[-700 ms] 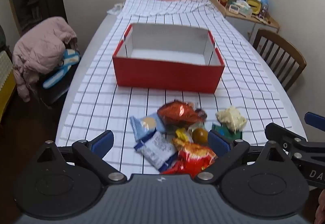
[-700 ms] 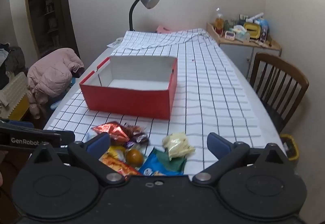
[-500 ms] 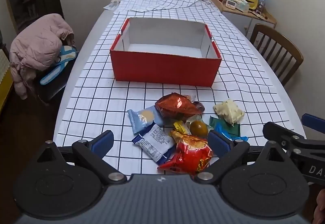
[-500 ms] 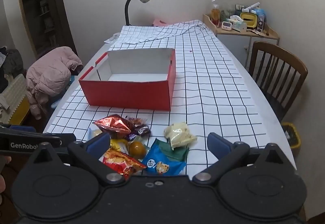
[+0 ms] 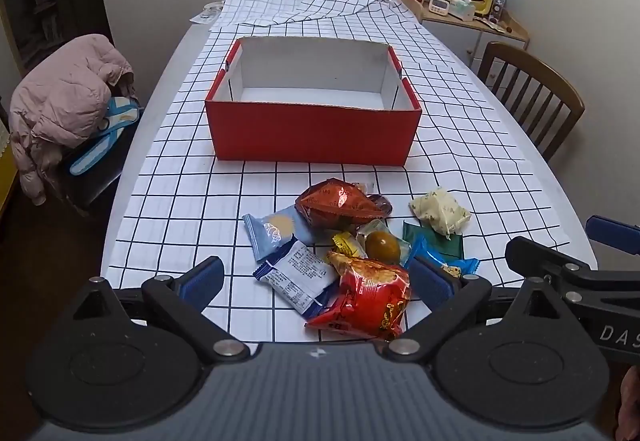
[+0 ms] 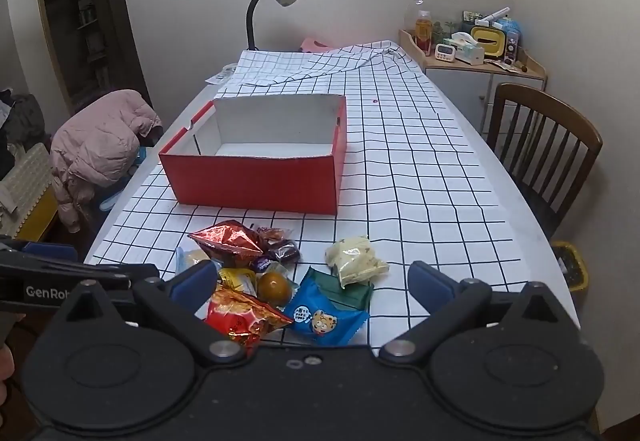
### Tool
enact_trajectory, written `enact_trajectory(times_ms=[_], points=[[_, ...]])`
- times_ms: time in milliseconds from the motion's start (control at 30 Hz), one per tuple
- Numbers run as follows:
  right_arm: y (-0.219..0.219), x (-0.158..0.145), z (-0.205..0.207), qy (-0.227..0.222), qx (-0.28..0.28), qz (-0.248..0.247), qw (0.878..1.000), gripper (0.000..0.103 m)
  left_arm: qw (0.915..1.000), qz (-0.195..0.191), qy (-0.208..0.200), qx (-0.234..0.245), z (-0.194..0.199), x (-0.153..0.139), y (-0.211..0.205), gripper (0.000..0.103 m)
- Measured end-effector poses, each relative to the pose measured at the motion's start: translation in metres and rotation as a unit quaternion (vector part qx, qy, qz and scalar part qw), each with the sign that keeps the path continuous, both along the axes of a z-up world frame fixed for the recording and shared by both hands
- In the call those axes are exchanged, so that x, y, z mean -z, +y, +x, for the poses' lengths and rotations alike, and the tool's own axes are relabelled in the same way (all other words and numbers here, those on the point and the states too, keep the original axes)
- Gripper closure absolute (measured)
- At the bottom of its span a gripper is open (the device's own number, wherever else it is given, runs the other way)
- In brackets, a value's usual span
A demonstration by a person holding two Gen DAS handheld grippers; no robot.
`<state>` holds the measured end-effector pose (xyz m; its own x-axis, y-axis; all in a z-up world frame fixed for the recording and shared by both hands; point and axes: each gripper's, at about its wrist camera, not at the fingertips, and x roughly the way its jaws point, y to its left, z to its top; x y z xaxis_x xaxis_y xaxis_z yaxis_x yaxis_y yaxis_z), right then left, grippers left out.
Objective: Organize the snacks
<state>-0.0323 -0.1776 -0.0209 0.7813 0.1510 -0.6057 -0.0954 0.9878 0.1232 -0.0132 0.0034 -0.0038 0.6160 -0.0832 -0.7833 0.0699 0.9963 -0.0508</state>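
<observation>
- While both tools hang above the near edge of the surface (image 5: 180,145), my left gripper (image 5: 316,277) and right gripper (image 6: 312,283) have their jaws spread fully, with nothing grasped.
- My snacks (image 5: 356,241) sit in a loose heap at lower centre of both views, on the checked cloth (image 6: 420,177); the red box (image 5: 312,133) stands apart from them, higher in the frame, and what I can see of its inside is bare.
- I judge nothing is sorted yet; the first pick is still to come.
- Risk: the packets overlap. The red bag (image 5: 368,301) lies over the white packet (image 5: 298,273), so closing on one could drag or flick its neighbour.
- Risk: the foil pouch (image 5: 336,203) is glossy, crinkled and puffed; I expect it to slip or collapse under a hard squeeze.
- Risk: the round brown piece (image 5: 383,245) in clear wrap looks smooth and could roll away if nudged.
- Risk: the blue packet (image 6: 326,317) lies close to the near edge; a clumsy push could send it off.
- Risk: the cloth is thin and rucked at the upper end; jaws scraping it may bunch it and shift the box.
- The pale packet (image 6: 356,261) looks soft and lumpy, standing slightly apart at right, so it seems the easiest grab.
- The box is stiff card, straight-walled, white inside.
</observation>
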Motion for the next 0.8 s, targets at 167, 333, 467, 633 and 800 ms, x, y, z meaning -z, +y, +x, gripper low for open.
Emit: enact_trajectory(times_ms=[167,333,467,633,800], points=[[0.001,-0.002,-0.003,-0.006,0.000,-0.006,1.000,0.001,1.0000,-0.002,-0.002,0.003,-0.003,0.000,0.001,0.003],[-0.001,-0.003,-0.005,-0.008,0.005,-0.007,1.000,0.001,1.0000,-0.004,-0.004,0.003,-0.006,-0.001,0.001,0.003],[-0.001,-0.003,-0.007,-0.011,0.004,-0.007,1.000,0.001,1.0000,-0.004,-0.006,0.005,-0.007,-0.002,0.000,0.003],[-0.001,-0.005,-0.009,-0.017,0.002,-0.006,1.000,0.001,0.9999,-0.002,-0.009,0.005,-0.009,-0.004,-0.001,0.003],[-0.001,-0.008,-0.012,-0.027,0.003,-0.007,1.000,0.001,0.9999,-0.001,-0.014,0.006,-0.012,-0.006,-0.002,0.003]])
